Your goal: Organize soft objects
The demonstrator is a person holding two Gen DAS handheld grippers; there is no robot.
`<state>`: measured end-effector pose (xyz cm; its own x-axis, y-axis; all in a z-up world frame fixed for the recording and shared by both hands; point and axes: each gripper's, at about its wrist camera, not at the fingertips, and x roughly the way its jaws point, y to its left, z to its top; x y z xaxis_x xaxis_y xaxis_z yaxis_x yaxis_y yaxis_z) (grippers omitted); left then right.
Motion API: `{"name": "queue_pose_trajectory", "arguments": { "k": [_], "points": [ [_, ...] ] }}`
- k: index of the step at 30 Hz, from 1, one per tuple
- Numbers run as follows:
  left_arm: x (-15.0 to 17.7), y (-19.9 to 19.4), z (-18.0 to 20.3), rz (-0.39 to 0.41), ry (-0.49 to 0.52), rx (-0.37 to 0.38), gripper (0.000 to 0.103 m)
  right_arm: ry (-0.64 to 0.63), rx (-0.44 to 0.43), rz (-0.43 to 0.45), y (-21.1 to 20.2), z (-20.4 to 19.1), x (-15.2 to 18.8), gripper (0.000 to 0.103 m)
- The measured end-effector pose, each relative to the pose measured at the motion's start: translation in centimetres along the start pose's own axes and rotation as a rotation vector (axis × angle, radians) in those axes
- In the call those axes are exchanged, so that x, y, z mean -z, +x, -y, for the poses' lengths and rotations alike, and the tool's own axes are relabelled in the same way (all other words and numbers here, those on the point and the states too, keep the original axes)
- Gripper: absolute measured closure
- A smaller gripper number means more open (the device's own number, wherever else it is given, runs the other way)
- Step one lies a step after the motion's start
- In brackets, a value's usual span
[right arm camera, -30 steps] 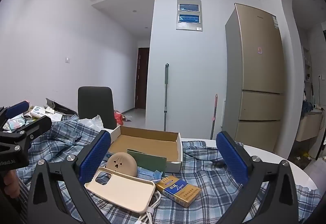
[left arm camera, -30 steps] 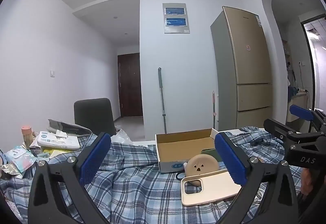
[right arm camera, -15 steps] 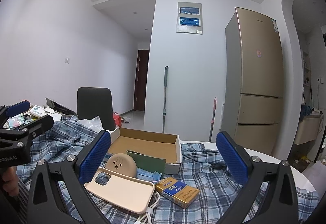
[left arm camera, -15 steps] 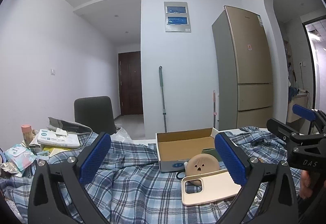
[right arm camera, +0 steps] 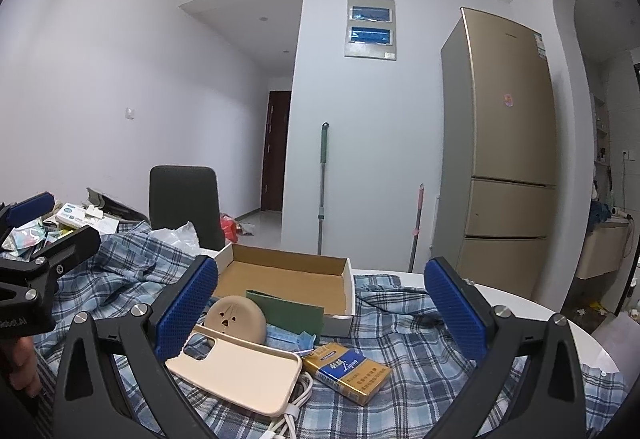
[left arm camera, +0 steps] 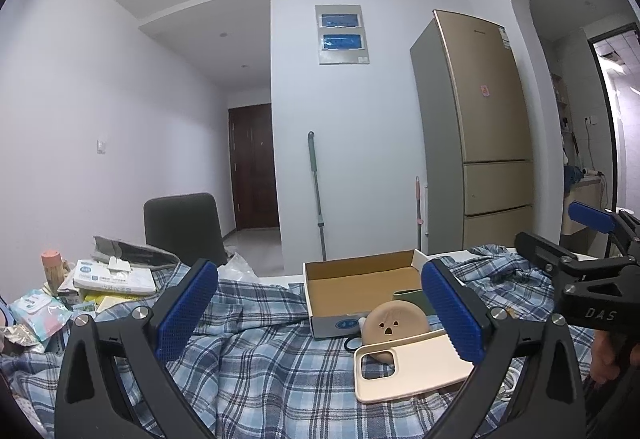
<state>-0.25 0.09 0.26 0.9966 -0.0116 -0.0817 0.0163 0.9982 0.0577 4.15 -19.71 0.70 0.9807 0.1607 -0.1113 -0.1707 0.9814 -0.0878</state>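
Nothing moved, hand-held gripper (left arm camera: 592, 267) (marked "DAS")

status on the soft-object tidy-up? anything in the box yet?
Barely started. The cardboard box looks empty apart from a green card leaning at its front edge. Both tools, left and right, are open and hold nothing. The phone case, round beige pouch and blue mask lie outside it.

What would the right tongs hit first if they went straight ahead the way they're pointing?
Probably the open brown cardboard box on the plaid cloth, the right tongs passing above the beige phone case; depth is unclear.
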Motion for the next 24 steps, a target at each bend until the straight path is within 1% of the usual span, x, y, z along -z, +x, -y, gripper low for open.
{"name": "queue_pose_trajectory", "arguments": {
  "k": [2, 6, 9, 13, 18, 24],
  "points": [
    [0.06, -0.16, 0.35, 0.010, 0.012, 0.004, 0.000, -0.005, -0.001, -0.005, 0.08, -0.11, 0.01, 0.000],
    [0.05, -0.79, 0.43, 0.036, 0.008, 0.067, 0.000, -0.006, 0.007, -0.005, 0.05, -0.08, 0.05, 0.000],
    [0.04, -0.97, 0.70, 0.045, 0.021, 0.026, 0.000, -0.005, 0.007, -0.009, 0.07, -0.07, 0.07, 0.000],
    [0.12, -0.81, 0.69, 0.033, 0.022, 0.012, 0.000, -0.005, 0.006, -0.008, 0.04, -0.05, 0.03, 0.000],
    [0.21, -0.40, 0.18, 0.011, -0.003, 0.019, 0.000, -0.013, 0.004, -0.004, 0.01, -0.23, 0.02, 0.000],
    [0.31, -0.36, 0.17, 0.011, -0.003, 0.014, 0.000, -0.032, -0.002, -0.020, 0.28, -0.67, 0.13, 0.000]
  ]
}}
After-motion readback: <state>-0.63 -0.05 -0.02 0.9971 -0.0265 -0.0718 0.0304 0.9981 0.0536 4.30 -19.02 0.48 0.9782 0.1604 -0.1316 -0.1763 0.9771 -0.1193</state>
